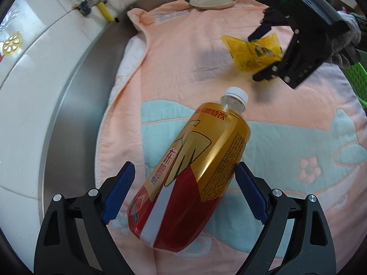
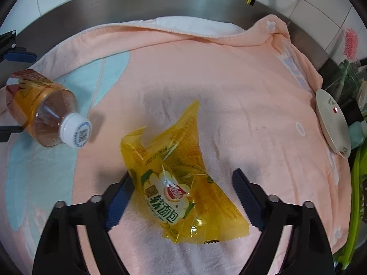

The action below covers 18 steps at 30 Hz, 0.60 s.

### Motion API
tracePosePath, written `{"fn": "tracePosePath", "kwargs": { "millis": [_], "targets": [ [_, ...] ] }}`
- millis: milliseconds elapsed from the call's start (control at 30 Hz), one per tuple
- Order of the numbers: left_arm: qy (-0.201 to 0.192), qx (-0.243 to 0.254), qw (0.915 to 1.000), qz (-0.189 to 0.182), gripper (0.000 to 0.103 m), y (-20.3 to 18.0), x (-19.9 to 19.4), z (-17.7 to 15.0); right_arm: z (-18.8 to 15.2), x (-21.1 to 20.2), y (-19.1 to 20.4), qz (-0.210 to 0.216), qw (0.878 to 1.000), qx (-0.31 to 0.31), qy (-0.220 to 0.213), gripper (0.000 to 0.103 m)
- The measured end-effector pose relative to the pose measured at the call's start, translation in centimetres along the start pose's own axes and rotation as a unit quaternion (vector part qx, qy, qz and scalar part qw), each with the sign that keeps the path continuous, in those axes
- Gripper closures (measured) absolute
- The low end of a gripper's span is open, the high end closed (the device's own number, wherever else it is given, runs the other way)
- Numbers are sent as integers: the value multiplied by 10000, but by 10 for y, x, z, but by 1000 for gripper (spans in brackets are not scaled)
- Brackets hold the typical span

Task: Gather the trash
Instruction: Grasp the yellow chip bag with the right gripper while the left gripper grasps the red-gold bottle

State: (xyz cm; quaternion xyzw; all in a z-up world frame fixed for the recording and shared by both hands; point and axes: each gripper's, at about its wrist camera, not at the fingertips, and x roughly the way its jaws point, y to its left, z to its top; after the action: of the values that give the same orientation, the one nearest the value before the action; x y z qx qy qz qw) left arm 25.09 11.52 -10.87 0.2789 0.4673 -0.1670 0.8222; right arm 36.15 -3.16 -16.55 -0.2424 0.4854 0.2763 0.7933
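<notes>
Here, crumpled yellow wrapper (image 2: 181, 183), gold-red bottle (image 1: 188, 171)

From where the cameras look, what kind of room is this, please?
Probably a home kitchen, at a steel counter or sink edge. White wall tiles with a yellow gas hose and valves behind, and a plate beside a green basket, suggest it.

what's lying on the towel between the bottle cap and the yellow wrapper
Nothing: only bare pink towel separates the bottle cap from the yellow wrapper, clearest in the right wrist view.
</notes>
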Motion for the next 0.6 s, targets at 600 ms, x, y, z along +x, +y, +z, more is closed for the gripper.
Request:
{"fn": "tracePosePath", "kwargs": {
  "millis": [600],
  "targets": [
    [104,-301,9995,73,23,-26,4,-9,-36,-31,-16,398,9907,1265,-295,57]
  ]
}}
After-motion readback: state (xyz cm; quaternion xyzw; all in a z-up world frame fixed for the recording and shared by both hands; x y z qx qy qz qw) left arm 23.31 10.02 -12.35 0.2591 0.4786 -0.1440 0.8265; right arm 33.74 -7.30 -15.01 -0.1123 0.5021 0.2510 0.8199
